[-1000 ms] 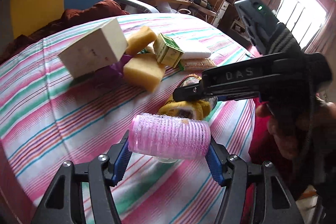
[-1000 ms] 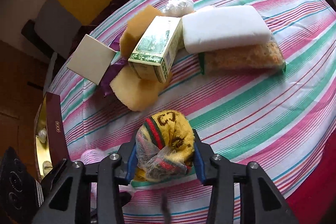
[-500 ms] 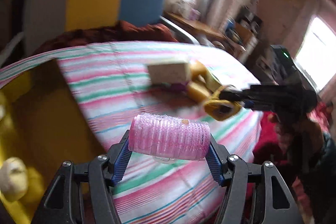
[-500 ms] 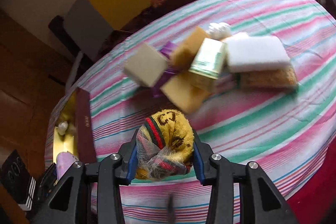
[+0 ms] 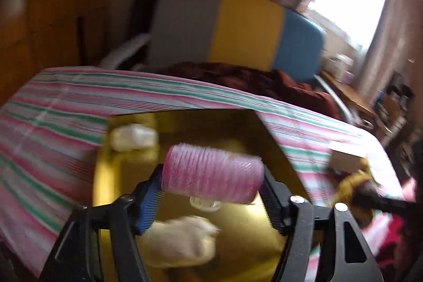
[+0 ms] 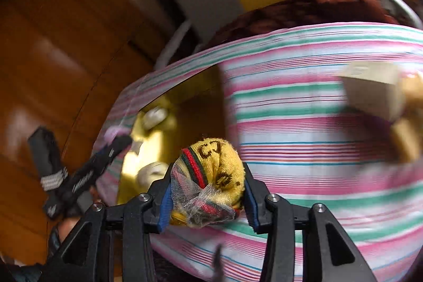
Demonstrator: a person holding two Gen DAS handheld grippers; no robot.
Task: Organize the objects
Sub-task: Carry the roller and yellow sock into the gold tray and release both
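Both grippers have swung to the left since a second ago, away from the pile and toward the gold box. Nearest to me, my left gripper [image 5: 212,180] holds the pink hair roller [image 5: 212,173] by its two ends, above the open gold box [image 5: 267,134]. My right gripper [image 6: 206,192] is clamped on the yellow knitted bundle [image 6: 208,181], above the striped tablecloth [image 6: 304,149] just beside the box.

I judge the task is in the middle: some white items [image 5: 133,136] already lie in the box, two things are on the way, and the cream box [image 6: 370,89] and sponges [image 6: 407,139] further right wait on the table.

Motion blur makes the white items hard to identify, and the pile is cut off at the edge.
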